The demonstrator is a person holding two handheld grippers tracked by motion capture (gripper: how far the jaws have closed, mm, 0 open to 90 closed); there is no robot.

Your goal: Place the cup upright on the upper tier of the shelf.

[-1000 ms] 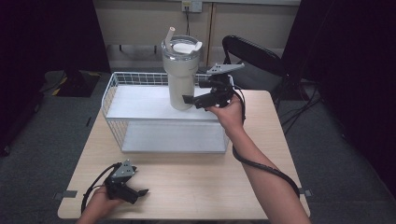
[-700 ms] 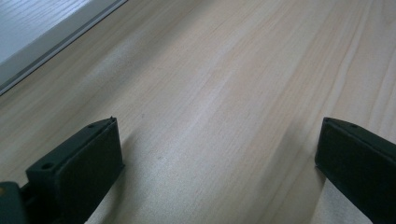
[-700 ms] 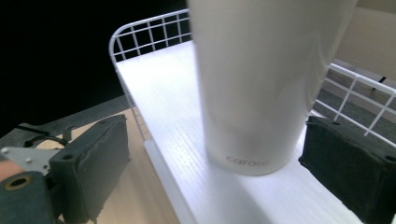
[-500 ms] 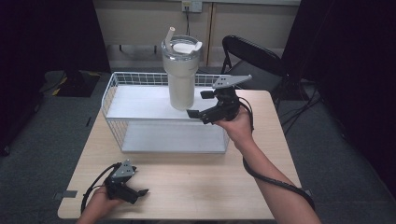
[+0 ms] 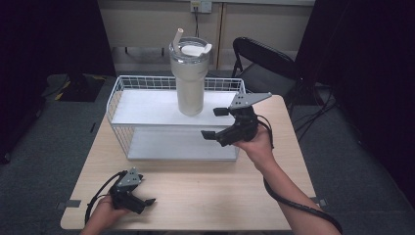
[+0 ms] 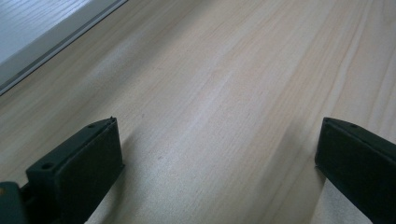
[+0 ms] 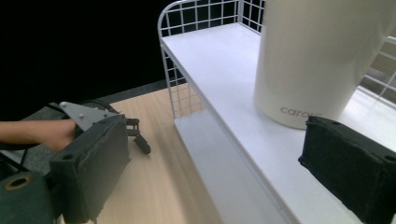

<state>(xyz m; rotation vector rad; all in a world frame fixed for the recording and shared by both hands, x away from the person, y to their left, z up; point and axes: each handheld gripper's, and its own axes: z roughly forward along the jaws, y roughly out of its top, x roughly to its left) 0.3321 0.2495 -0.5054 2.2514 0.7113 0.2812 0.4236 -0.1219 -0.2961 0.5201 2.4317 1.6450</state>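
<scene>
A tall cream tumbler (image 5: 190,78) with a lid and straw stands upright on the upper shelf of a white wire rack (image 5: 147,110). My right gripper (image 5: 215,123) hovers open just right of and in front of the tumbler, apart from it, over the rack's front right corner. In the right gripper view the tumbler (image 7: 317,60) rises between and beyond the wide jaws, nothing held. My left gripper (image 5: 144,193) rests low on the table's front left, open; in the left gripper view its jaws (image 6: 217,154) stand wide over bare wood.
The rack (image 7: 219,60) takes up the back half of the wooden table (image 5: 210,191). A black folding chair (image 5: 264,63) stands behind the table's right corner. The rack's lower white edge (image 6: 46,42) lies ahead of the left gripper.
My right gripper has drawn back from the tumbler's side toward the table's front and right. The tumbler stays put on the shelf. The left gripper has not moved.
</scene>
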